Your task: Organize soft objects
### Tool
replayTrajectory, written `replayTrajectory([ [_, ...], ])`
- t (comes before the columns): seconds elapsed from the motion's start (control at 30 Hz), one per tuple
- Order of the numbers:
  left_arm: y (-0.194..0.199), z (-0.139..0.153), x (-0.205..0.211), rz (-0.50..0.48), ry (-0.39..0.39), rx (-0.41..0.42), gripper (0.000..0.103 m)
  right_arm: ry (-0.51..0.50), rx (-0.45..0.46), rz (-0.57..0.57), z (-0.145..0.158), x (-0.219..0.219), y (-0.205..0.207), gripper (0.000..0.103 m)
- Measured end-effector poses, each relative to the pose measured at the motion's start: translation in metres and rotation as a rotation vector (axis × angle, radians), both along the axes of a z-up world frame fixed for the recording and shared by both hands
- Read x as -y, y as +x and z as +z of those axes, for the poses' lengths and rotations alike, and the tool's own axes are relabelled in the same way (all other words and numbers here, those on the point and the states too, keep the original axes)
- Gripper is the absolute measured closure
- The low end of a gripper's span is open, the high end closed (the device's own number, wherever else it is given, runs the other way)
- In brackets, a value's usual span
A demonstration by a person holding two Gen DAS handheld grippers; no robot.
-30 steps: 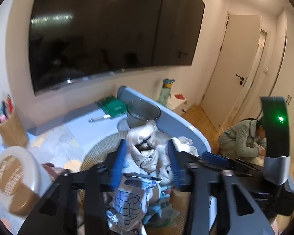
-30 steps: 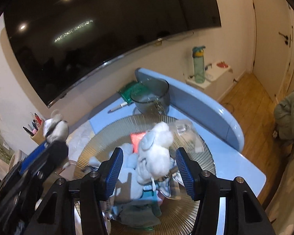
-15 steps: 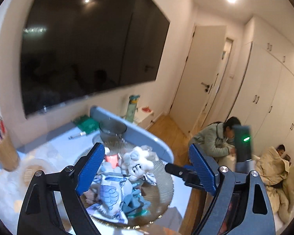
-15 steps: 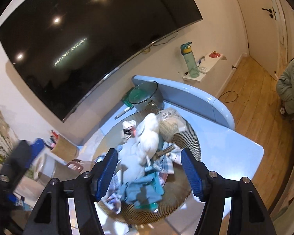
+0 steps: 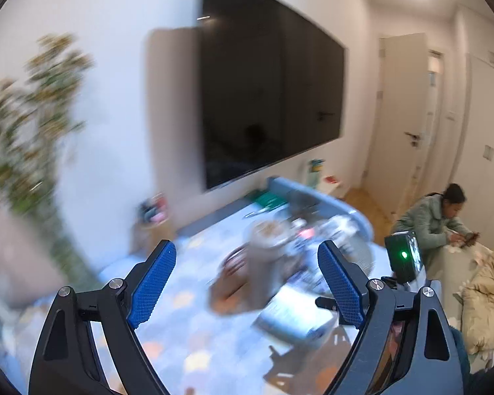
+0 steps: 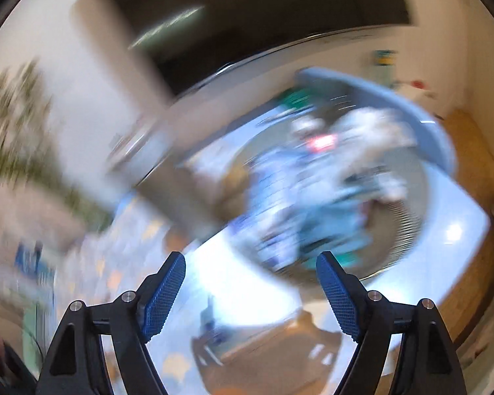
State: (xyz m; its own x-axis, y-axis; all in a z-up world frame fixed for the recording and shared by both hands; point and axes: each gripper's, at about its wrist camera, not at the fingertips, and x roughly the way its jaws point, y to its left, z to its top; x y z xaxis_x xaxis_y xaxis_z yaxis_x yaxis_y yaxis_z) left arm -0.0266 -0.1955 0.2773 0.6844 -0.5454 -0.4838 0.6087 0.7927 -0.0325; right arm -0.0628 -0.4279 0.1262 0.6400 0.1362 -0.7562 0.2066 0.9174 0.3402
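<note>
Both views are motion-blurred. A heap of soft toys and cloths (image 6: 316, 191) lies in a round woven tray (image 6: 408, 230) on the blue table; in the left wrist view the heap (image 5: 313, 233) is far off, at centre right. My left gripper (image 5: 247, 283) is open and empty, high above the table. My right gripper (image 6: 250, 286) is open and empty, above and short of the tray. The right gripper's body with a green light (image 5: 403, 260) shows in the left wrist view.
A big dark TV (image 5: 266, 98) hangs on the wall. A plant (image 5: 19, 125) stands at left. A pen holder (image 5: 153, 217) and a tall blurred container (image 5: 263, 253) stand on the table. A person (image 5: 438, 220) sits at right by bedding (image 5: 487, 296).
Both grippers have pulled up and back from the tray and swung left. The left one, shut on a bagged toy a second ago, is now open and empty.
</note>
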Motion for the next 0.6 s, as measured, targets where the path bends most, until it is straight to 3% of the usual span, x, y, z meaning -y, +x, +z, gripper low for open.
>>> replayTrajectory([
  [0.07,0.000,-0.007,-0.033,0.100,0.017,-0.010,0.016,-0.046,0.006,0.107,0.003,-0.041,0.009,0.023],
  [0.17,-0.011,-0.015,-0.086,0.318,0.058,0.062,0.016,-0.145,0.096,0.219,0.016,-0.100,0.019,0.023],
  [0.27,-0.023,-0.009,-0.120,0.425,0.044,0.104,0.015,-0.160,0.199,0.279,0.028,-0.139,0.028,0.023],
  [0.37,-0.039,0.001,-0.150,0.516,-0.004,0.192,0.000,-0.132,0.313,0.330,0.047,-0.167,0.033,0.023],
  [0.43,-0.040,-0.005,-0.158,0.558,-0.012,0.232,0.001,-0.134,0.421,0.324,0.056,-0.181,0.036,0.022],
  [0.5,-0.033,-0.023,-0.157,0.613,0.007,0.245,0.001,-0.156,0.473,0.290,0.054,-0.197,0.043,0.011],
  [0.6,-0.010,-0.071,-0.156,0.668,0.020,0.226,0.001,-0.183,0.440,0.267,0.034,-0.210,0.060,0.008],
])
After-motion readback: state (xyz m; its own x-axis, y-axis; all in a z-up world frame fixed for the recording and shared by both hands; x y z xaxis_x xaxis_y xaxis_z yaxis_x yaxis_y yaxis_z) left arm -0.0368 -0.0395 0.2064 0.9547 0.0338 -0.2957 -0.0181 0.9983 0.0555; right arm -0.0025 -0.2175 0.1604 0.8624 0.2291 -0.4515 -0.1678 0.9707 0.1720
